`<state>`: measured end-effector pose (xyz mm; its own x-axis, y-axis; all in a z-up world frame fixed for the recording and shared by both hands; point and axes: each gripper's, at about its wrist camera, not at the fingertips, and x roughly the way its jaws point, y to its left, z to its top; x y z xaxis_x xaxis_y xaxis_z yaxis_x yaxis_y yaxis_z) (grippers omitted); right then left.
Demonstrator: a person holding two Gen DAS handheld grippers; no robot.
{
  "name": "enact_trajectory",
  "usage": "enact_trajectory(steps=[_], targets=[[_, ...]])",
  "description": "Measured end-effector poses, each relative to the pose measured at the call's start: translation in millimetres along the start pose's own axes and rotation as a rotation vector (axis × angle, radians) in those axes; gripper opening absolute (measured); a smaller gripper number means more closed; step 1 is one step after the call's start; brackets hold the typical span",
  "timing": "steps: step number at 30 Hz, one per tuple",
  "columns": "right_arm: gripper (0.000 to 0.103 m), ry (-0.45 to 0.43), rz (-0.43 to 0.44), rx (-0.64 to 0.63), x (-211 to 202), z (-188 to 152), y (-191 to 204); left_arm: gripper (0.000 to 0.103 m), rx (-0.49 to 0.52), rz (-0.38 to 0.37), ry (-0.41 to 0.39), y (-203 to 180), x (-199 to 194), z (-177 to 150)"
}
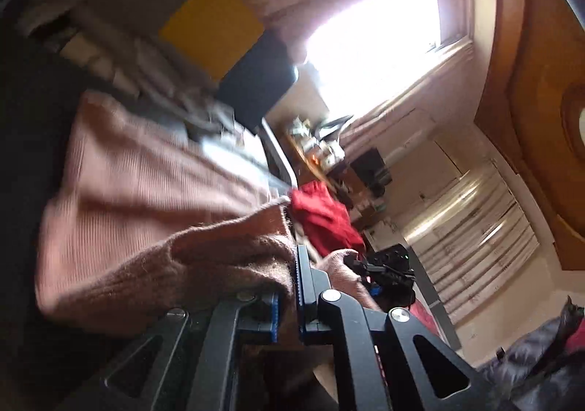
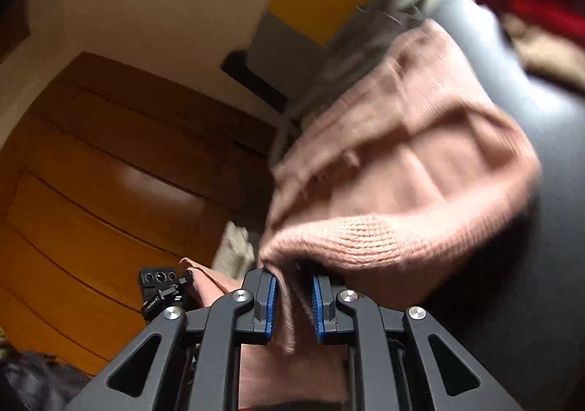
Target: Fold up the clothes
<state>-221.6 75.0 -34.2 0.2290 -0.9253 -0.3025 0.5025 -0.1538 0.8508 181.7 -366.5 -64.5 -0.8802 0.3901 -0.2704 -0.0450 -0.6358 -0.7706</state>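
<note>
**Both grippers pinch a pink sweater, lifted off a dark table**

The left gripper (image 1: 289,305) is rolled hard to one side — its view shows the room tilted, with the window (image 1: 373,45) slanting across the upper right. Its blue-padded fingers (image 1: 275,316) are pressed almost together on a thick ribbed edge of the sweater (image 1: 146,199), which bunches over the left finger and spreads away to the left and far side, blurred.

The right gripper (image 2: 294,305) is also tilted, pointing toward a wooden door (image 2: 109,173) on its left. Its pads (image 2: 271,305) sit a little further apart, with a fold of the same sweater (image 2: 402,173) caught between them and hanging down through the gap. The bulk of the knit swells up and to the right of the fingers, over the dark table (image 2: 548,265).

Each view catches the other gripper nearby, close to the pink cloth — so the two hold neighbouring parts of the garment. A red garment (image 1: 321,217) lies beyond the sweater in the left view and at the far right corner in the right view. A yellow panel (image 1: 212,23) stands behind.
</note>
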Motion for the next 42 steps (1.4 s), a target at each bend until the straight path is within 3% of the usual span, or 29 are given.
enact_trajectory(steps=[7, 9, 11, 13, 14, 15, 16, 20, 27, 29, 30, 32, 34, 37, 40, 42], targets=[[0.016, -0.063, -0.071, 0.007, 52.7, 84.1, -16.2, 0.005, -0.031, 0.082, -0.078, 53.6, 34.9, 78.2], [0.016, -0.075, -0.114, 0.037, 66.1, 103.8, -31.8, 0.005, -0.087, 0.136, -0.063, 84.5, 51.6, 92.9], [0.017, -0.087, -0.149, 0.064, 75.1, 116.4, -47.0, 0.005, -0.174, 0.235, -0.047, 122.6, 67.7, 98.1], [0.019, -0.097, -0.167, 0.085, 74.8, 114.4, -61.3, 0.005, -0.314, 0.296, -0.023, 169.4, 83.8, 92.7], [0.019, -0.102, -0.176, 0.096, 74.6, 113.4, -68.4, 0.005, -0.333, 0.318, -0.008, 181.7, 88.4, 85.7], [0.012, -0.107, -0.185, 0.107, 74.4, 112.3, -75.5, 0.006, -0.351, 0.339, 0.007, 193.9, 93.0, 78.6], [0.008, -0.112, -0.194, 0.118, 74.2, 111.3, -82.7, 0.006, -0.354, 0.307, -0.028, 198.3, 91.3, 69.5], [0.007, -0.132, -0.229, 0.161, 73.4, 107.2, -111.2, 0.006, -0.307, 0.325, -0.022, 178.7, 77.2, 42.8], [0.007, -0.089, -0.206, 0.193, 31.1, 34.2, -90.8, 0.006, -0.292, 0.356, 0.033, 144.5, 37.3, -10.3], [0.014, -0.083, -0.189, 0.213, 20.7, 17.1, -86.5, 0.006, -0.269, 0.366, 0.059, 131.7, 32.3, -12.8], [0.023, -0.086, -0.165, 0.228, 15.8, 11.9, -83.4, 0.006, -0.252, 0.367, 0.068, 125.6, 32.3, -11.9], [0.060, -0.090, -0.114, 0.244, 6.8, 1.6, -72.5, 0.006, -0.216, 0.368, 0.086, 113.5, 32.3, -10.1], [0.080, -0.086, -0.058, 0.234, 5.8, -5.0, -57.6, 0.006, -0.198, 0.365, 0.096, 104.5, 32.4, -6.7], [0.085, -0.033, -0.005, 0.221, 16.5, -10.5, -42.0, 0.006, -0.200, 0.339, 0.086, 94.9, 37.7, 4.6], [0.086, 0.032, -0.046, 0.222, 48.0, -6.7, -43.5, 0.006, -0.206, 0.318, 0.082, 92.8, 36.7, 10.8], [0.085, 0.017, 0.018, 0.233, 58.7, 0.1, -44.7, 0.006, -0.214, 0.294, 0.081, 95.4, 39.1, 18.7]])
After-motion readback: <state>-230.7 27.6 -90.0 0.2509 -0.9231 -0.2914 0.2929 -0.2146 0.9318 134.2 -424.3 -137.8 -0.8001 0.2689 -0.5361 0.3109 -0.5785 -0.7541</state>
